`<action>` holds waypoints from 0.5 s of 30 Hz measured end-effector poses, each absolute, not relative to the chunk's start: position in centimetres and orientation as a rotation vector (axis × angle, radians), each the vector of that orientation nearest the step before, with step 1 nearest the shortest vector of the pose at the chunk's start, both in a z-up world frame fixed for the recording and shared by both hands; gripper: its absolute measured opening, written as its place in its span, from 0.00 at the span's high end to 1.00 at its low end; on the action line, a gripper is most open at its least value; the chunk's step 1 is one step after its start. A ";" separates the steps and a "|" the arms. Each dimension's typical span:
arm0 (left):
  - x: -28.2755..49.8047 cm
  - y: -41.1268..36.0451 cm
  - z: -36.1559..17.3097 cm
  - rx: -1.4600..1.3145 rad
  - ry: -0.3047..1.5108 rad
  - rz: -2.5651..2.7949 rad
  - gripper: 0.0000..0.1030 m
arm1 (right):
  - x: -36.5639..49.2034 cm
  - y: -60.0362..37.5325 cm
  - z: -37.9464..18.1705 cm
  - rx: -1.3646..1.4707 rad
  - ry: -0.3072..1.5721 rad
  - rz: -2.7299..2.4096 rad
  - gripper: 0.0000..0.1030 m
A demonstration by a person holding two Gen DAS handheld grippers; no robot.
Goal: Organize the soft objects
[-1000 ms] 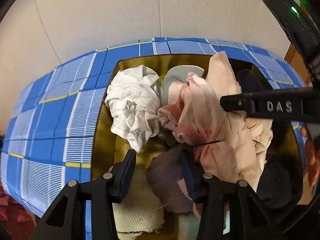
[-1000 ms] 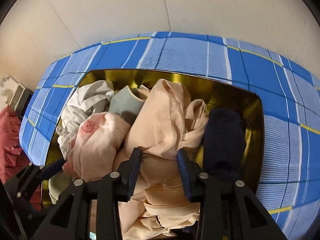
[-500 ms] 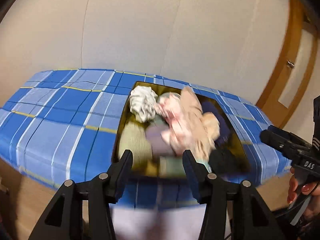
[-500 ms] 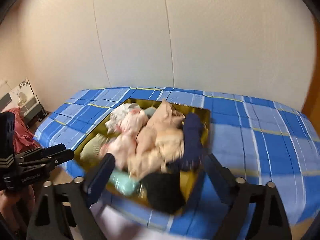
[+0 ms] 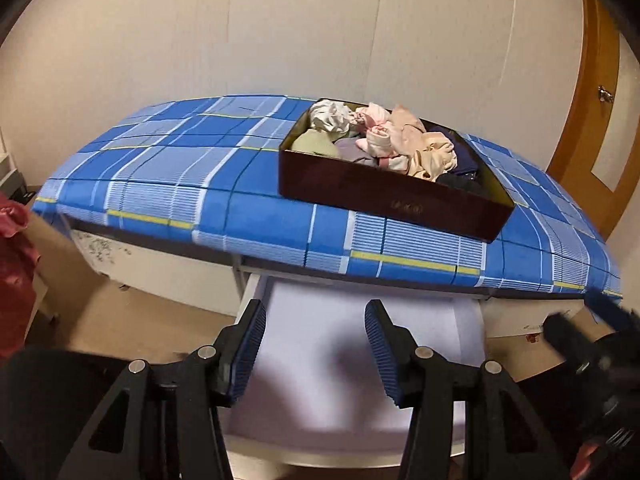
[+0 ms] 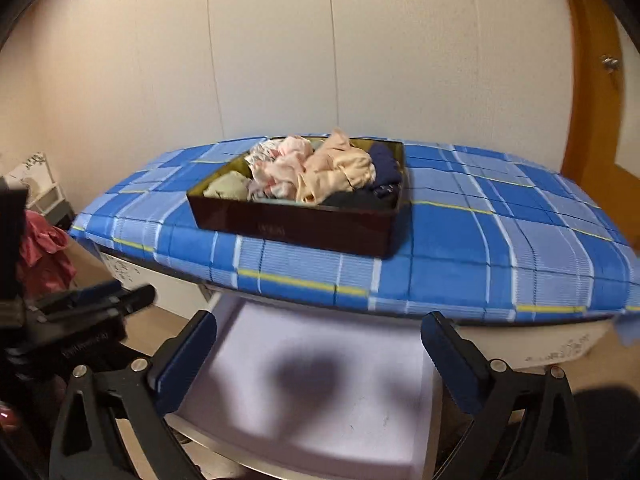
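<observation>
A dark box (image 5: 392, 204) (image 6: 292, 228) with a gold lining stands on the blue plaid tabletop, heaped with soft clothes (image 5: 384, 140) (image 6: 316, 168) in pink, beige, white, olive and navy. Below the table's front edge an open drawer (image 5: 340, 360) (image 6: 320, 412) shows a bare pale bottom. My left gripper (image 5: 315, 312) hangs over the drawer, open, with nothing between its fingers. My right gripper (image 6: 319, 322) is over the same drawer. Its jaws are opening wide and hold nothing. Each gripper appears blurred at the edge of the other's view.
The plaid cloth (image 5: 180, 184) (image 6: 500, 232) covers the whole table. A wooden door (image 5: 592, 100) stands at the right. A red cloth (image 5: 12, 272) (image 6: 44, 256) and a white shelf unit (image 6: 40, 184) sit at the left. A plain wall lies behind.
Both grippers pulled back from right above the box of clothes to over the open drawer. The right jaws spread from narrow to wide. Neither carries anything.
</observation>
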State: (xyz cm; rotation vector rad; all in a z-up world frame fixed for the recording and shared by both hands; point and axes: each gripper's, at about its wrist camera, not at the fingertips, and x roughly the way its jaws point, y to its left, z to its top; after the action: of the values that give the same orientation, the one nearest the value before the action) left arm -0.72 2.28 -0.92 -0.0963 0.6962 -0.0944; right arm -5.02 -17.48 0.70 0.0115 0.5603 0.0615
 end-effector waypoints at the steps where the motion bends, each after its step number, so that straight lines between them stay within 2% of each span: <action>1: -1.2 2.3 -1.0 -0.098 0.683 -0.090 0.49 | -5.6 -17.1 0.2 -0.010 0.548 0.036 0.00; 7: -2.6 1.0 -1.6 -0.001 0.666 0.003 0.49 | -6.8 -16.5 -0.6 -0.081 0.511 0.007 0.00; 15: -3.9 0.6 -1.3 -0.012 0.621 -0.003 0.49 | -7.0 -16.3 -1.2 -0.077 0.511 0.016 0.00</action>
State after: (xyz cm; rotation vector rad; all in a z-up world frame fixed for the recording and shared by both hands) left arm -3.90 0.55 -1.26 -0.0116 0.6212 -0.0028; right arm -6.95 -16.31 -1.23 -0.0771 0.5114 0.0158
